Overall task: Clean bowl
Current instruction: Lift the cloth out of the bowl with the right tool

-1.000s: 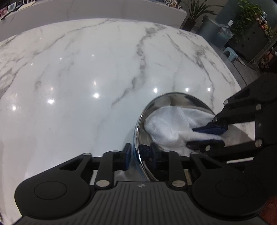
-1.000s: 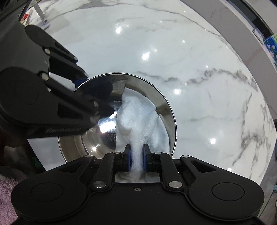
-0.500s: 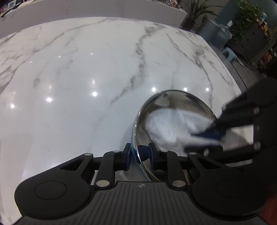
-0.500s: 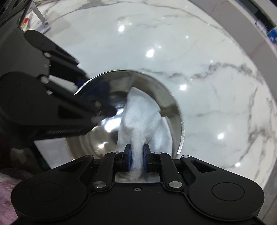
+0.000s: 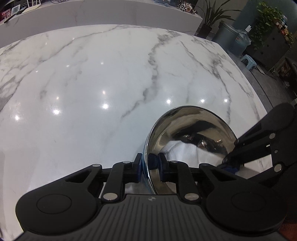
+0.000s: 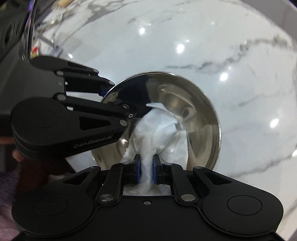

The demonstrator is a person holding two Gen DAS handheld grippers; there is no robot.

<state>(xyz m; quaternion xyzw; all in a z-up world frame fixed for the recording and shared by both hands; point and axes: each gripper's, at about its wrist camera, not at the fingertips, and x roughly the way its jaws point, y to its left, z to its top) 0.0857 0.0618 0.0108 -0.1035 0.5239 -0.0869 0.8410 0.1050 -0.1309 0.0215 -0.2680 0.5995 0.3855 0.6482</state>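
A shiny steel bowl [image 5: 187, 129] [image 6: 200, 103] is tilted above the white marble table [image 5: 92, 83]. My left gripper [image 5: 149, 166] is shut on the bowl's near rim, one finger outside and one inside. In the right wrist view the left gripper [image 6: 109, 90] grips the bowl's left rim. My right gripper [image 6: 146, 166] is shut on a white cloth [image 6: 157, 129] that bunches inside the bowl. In the left wrist view the right gripper [image 5: 230, 165] reaches in from the right, and a little of the cloth [image 5: 183, 150] shows low in the bowl.
The marble table [image 6: 222, 46] spreads all around the bowl. A white counter [image 5: 102, 11] runs behind the table. A bin [image 5: 228, 39], a small stool [image 5: 248, 60] and potted plants [image 5: 267, 20] stand on the floor beyond the table's far right edge.
The right gripper has pulled the cloth back toward the bowl's near side, bunching it up. Less cloth shows in the left wrist view. The left gripper keeps its hold on the rim.
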